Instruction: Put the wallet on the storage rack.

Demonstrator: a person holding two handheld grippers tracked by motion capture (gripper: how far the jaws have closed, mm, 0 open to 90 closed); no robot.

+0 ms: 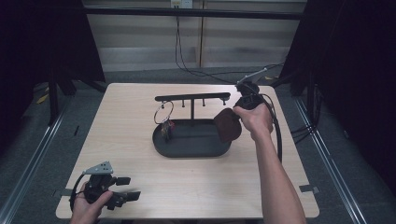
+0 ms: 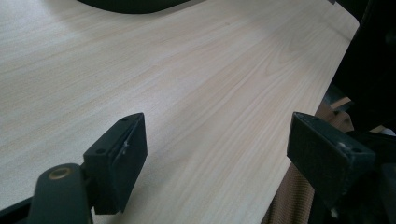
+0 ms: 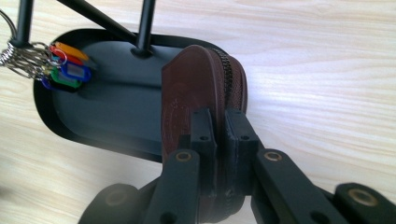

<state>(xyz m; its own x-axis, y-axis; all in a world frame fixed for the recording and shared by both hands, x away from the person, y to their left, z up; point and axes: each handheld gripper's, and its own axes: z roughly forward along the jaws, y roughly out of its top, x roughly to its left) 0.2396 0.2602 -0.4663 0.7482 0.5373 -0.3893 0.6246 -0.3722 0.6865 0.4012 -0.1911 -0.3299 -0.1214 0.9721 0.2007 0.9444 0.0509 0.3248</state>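
- High view: we hold the right tool [image 1: 236, 122] at the right end of the black oval tray [image 1: 161, 142], clenched on a brown zipped pouch [image 1: 227, 125] that hangs at the tray's right rim.
- In the right gripper view the two black jaws press on the pouch [image 3: 196, 88] from both flat sides, pinching it near its lower edge. It stands on edge, zipper side to the right. We judge this grip keeps the thin pouch upright and steady, so it can be lowered into the tray [image 3: 107, 107] or lifted towards the rail.
- The pouch sits over the tray's rim, partly above the dark floor of the tray and partly above the bare counter [image 3: 327, 93]. Whether it touches the tray we cannot tell.
- The left tool [image 1: 122, 189] rests at the near left corner of the counter [image 1: 201, 186], well apart from the tray. In the left gripper view its jaws stand wide apart with nothing but wood grain between them, so it is released and out of the way.
- A black rail with small pegs [image 1: 192, 97] runs above the tray on an upright post [image 1: 192, 112]. A wire key ring with coloured tags [image 1: 164, 122] hangs from a peg at the left end and reaches into the tray.
- In our judgement the post [image 3: 145, 28] and the pegs stand closest to the pouch's path, while the key tags [image 3: 65, 70] at the far end leave the right half of the tray free.
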